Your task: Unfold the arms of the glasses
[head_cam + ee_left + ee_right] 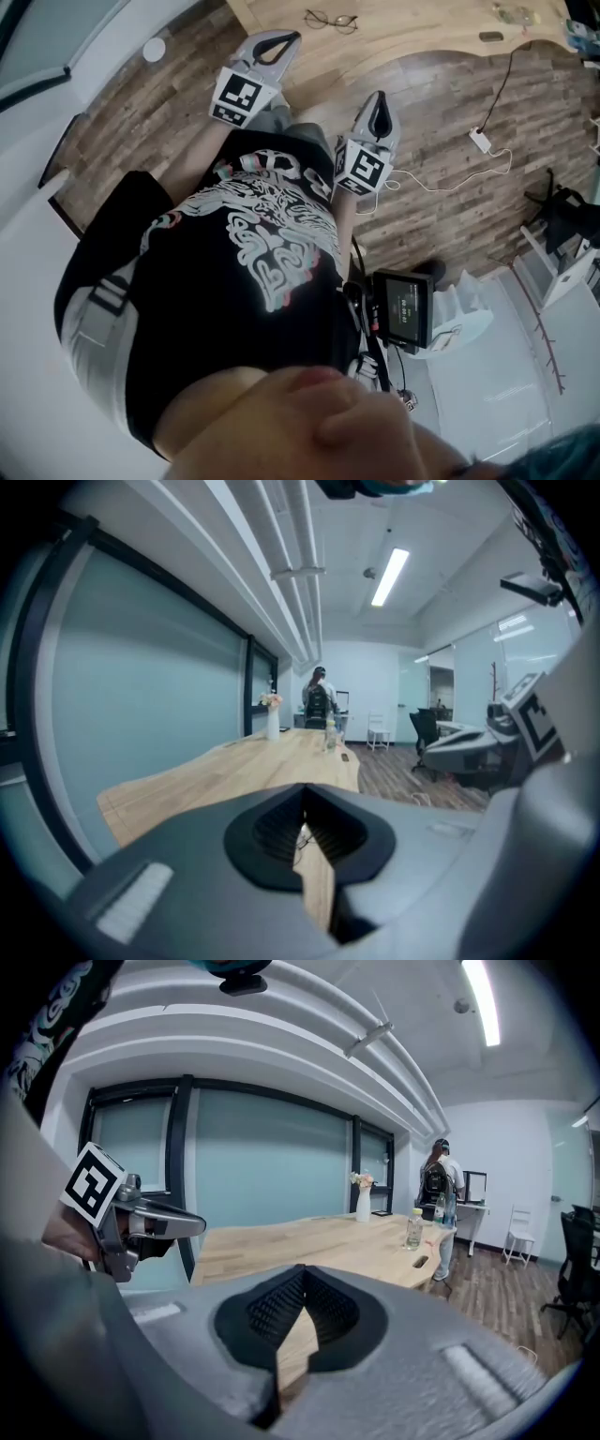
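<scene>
The glasses (331,21), thin dark wire frames, lie on the wooden table (412,28) at the top of the head view. Both grippers hang short of the table's edge, above the wood floor in front of the person's black printed shirt. My left gripper (286,39) points at the table just below and left of the glasses; its jaws are shut with nothing between them. My right gripper (379,99) is lower and to the right, also shut and holding nothing. In the gripper views the shut jaw tips (303,810) (302,1290) cover the near table (309,1237).
A white adapter (481,141) with its cable lies on the floor right of the grippers. A small screen device (403,307) hangs at the person's side. Far down the long table stand a bottle (413,1229) and a vase (363,1206); a person (436,1180) stands beyond.
</scene>
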Demonstrator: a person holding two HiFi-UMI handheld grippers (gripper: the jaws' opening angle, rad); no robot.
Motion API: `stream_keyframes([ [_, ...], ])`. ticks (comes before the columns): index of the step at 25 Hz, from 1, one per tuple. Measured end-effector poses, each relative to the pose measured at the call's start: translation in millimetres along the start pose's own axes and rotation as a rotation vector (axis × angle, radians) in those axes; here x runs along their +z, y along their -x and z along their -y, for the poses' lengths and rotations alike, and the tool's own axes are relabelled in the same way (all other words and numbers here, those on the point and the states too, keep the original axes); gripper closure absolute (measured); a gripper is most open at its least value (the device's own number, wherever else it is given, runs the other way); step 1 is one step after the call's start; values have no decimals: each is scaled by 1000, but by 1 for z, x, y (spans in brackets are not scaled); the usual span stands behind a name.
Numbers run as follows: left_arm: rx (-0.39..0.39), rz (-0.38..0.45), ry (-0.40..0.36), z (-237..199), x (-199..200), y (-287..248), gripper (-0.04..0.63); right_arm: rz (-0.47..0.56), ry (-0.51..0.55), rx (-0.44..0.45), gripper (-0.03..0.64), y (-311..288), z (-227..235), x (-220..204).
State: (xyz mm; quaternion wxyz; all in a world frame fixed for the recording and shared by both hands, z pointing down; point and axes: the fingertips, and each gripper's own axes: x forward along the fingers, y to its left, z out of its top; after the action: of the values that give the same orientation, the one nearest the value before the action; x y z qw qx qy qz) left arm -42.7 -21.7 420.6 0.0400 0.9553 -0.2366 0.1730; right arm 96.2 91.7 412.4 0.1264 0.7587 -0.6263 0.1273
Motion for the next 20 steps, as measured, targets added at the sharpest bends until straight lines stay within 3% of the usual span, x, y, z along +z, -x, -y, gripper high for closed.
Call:
stream_keyframes([
  [9,49,75,-28,-25,28,-17,606,14,52,-5,617,-22,10,26],
  [20,135,121,-62,-72,56,-54,606,46,173,93,617,-93,11,63],
])
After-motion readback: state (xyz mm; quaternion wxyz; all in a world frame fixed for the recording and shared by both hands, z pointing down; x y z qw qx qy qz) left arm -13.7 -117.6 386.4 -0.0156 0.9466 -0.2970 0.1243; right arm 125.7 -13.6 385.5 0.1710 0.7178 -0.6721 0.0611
